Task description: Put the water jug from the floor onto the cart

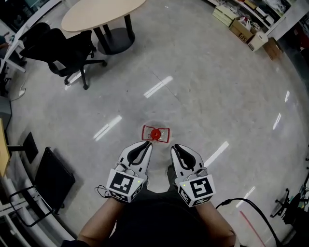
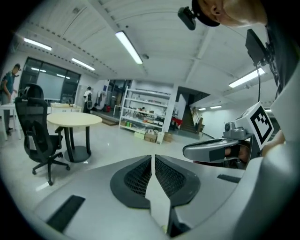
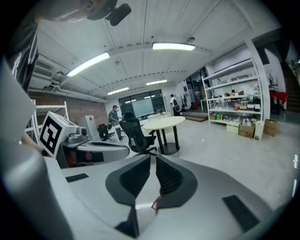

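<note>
Red-capped water jug stands upright on floor.

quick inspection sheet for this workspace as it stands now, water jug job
surface: pale polished floor with streaks of lamp glare; no spill seen
job's things: water jug stands on the floor just ahead of both grippers, and only its red cap and handle show clearly; cart not in view
clutter: nothing seen near the jug
grippers: left gripper and right gripper side by side, jaws together, nothing held
cables: black cable on the floor at lower right
surroundings: oval table, black office chair, cardboard boxes by shelving, black panel at lower left
</note>
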Available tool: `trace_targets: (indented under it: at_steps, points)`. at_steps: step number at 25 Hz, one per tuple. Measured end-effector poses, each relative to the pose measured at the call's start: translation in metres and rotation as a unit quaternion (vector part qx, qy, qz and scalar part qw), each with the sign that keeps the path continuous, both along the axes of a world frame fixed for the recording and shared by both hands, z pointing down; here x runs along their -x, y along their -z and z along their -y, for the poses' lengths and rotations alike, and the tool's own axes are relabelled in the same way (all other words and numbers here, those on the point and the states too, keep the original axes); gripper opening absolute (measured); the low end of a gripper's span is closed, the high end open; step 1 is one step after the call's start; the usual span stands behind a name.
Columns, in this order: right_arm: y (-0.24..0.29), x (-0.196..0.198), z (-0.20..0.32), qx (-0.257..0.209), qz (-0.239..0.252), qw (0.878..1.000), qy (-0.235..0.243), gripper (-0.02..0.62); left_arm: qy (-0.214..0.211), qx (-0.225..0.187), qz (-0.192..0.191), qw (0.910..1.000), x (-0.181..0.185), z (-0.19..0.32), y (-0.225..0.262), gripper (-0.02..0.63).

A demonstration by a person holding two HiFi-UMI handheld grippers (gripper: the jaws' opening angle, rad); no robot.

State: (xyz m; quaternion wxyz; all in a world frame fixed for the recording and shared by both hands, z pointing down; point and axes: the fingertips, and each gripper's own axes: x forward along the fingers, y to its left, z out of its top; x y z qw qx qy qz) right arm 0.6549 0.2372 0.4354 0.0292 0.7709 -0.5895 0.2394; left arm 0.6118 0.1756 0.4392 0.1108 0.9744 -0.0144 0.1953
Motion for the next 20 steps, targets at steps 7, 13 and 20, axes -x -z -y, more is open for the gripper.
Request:
trace_targets:
  at_steps: [7,13,20]
  points:
    - [-0.196,-0.002,0.020,0.095,0.043,0.994,-0.016,0.064,-0.012,0.042,0.148,0.9880,0.023,0.051,-0.204,0.015]
    - [-0.356,-0.028,0.025,0.170,0.077,0.981,-0.051,0.081,-0.012,0.097,0.256,0.9617,0.022,0.082,-0.371,0.048]
    - [-0.483,-0.045,0.024,0.238,0.110,0.963,-0.063,0.118,0.003,0.144,0.327,0.9340,0.019,0.103,-0.488,0.110]
